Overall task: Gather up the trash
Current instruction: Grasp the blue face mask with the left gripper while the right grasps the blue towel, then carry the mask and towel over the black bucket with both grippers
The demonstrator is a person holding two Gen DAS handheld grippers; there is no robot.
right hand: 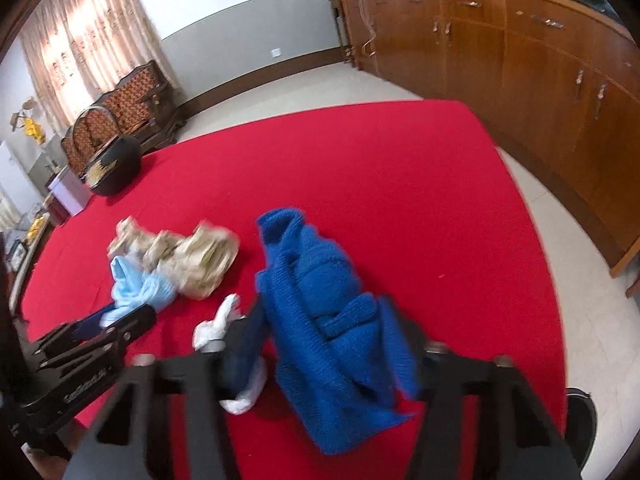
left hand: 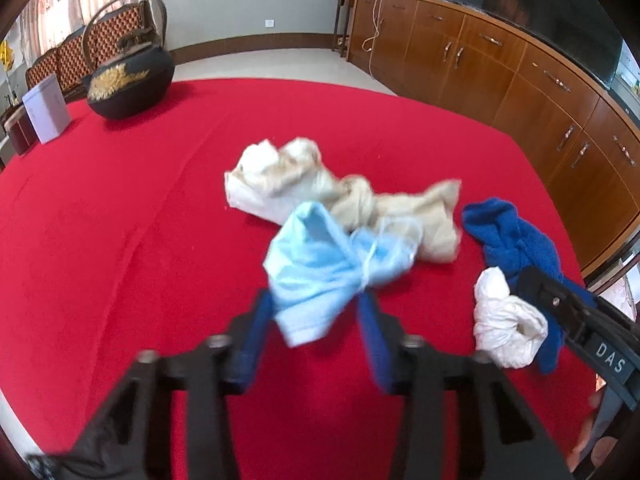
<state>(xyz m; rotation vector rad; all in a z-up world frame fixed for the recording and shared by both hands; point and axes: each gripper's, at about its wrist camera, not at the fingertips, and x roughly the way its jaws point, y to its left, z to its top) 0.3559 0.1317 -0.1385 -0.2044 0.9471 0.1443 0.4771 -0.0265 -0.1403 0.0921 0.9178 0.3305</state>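
Note:
On the red tablecloth (left hand: 120, 208) lie a light blue face mask (left hand: 320, 268), a crumpled beige cloth or paper (left hand: 340, 188), a blue knitted cloth (right hand: 320, 320) and a white crumpled tissue (left hand: 506, 322). My left gripper (left hand: 316, 320) has its blue fingers spread around the near end of the mask; the jaws stand apart. My right gripper (right hand: 324, 344) has its jaws wide around the blue cloth, with the tissue (right hand: 224, 322) beside its left finger. The mask (right hand: 136, 286) and the beige cloth (right hand: 188, 256) also show in the right wrist view.
A black round pot with a hoop handle (left hand: 130, 80) and a white box (left hand: 46, 108) stand at the table's far left. Wooden cabinets (left hand: 520, 72) run along the right wall. A carved wooden bench (right hand: 132, 96) stands by the curtain.

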